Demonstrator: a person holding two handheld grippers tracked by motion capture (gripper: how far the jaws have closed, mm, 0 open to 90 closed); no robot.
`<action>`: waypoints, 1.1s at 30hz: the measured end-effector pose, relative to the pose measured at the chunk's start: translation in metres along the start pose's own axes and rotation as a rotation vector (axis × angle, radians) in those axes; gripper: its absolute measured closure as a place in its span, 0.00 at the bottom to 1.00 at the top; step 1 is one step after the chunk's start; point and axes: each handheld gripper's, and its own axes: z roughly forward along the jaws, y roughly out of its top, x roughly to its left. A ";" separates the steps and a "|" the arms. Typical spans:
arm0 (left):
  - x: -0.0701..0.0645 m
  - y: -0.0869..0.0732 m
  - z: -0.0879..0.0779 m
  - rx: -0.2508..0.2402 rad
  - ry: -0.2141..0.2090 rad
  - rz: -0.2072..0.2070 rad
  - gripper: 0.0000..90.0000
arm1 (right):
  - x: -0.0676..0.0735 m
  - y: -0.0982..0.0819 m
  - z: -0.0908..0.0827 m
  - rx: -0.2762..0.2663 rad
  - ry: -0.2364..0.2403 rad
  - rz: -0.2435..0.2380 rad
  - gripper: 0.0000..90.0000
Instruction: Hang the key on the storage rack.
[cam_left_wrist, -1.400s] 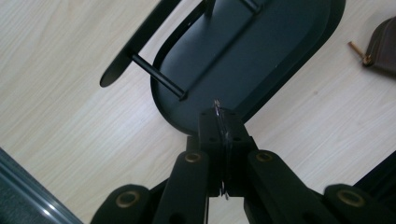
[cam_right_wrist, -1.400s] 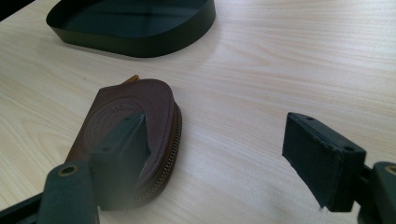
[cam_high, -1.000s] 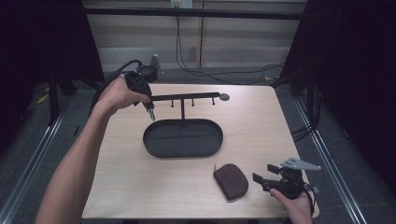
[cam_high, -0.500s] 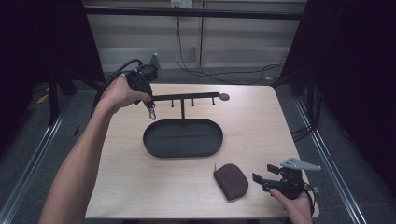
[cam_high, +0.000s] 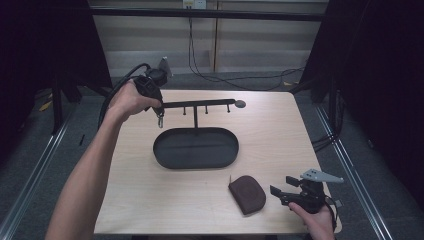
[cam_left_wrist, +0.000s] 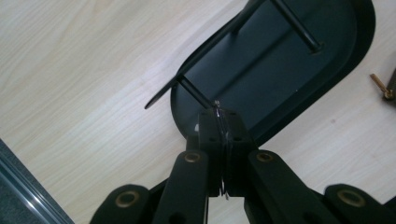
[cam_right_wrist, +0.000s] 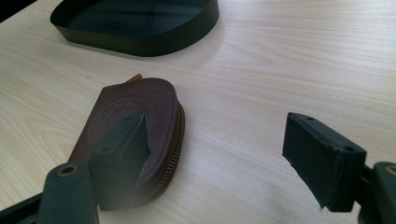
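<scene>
A black stand has an oval tray (cam_high: 167, 156) as its base, with a post carrying a horizontal bar (cam_high: 200, 104) fitted with short pegs. My left gripper (cam_high: 159, 111) is at the bar's left end, shut on a thin metal ring (cam_left_wrist: 219, 115). A small metal clasp (cam_high: 160, 122) dangles below it. In the left gripper view the jaws (cam_left_wrist: 219, 125) are pressed together just under a peg (cam_left_wrist: 195, 93). A brown zip pouch (cam_high: 247, 193) lies flat near the front edge. My right gripper (cam_high: 281, 185) is just right of it, open; its left pad overlaps the pouch (cam_right_wrist: 135, 114) in its own view.
The stand's tray (cam_right_wrist: 140, 35) sits mid-table, behind the pouch. Bare wooden tabletop (cam_high: 280, 135) stretches to the right of the stand. Cables run across the floor beyond the table's far edge, and metal rails flank both sides.
</scene>
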 end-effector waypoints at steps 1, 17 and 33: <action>0.000 0.000 0.000 0.000 0.000 0.000 0.99 | 0.000 0.000 0.000 0.000 0.000 0.000 0.25; 0.008 -0.018 -0.014 -0.125 -0.063 -0.060 0.88 | -0.001 0.001 0.001 0.002 -0.001 0.008 0.25; 0.009 -0.093 -0.012 -0.337 -0.104 -0.100 0.52 | -0.004 0.002 -0.004 -0.022 0.009 0.065 0.24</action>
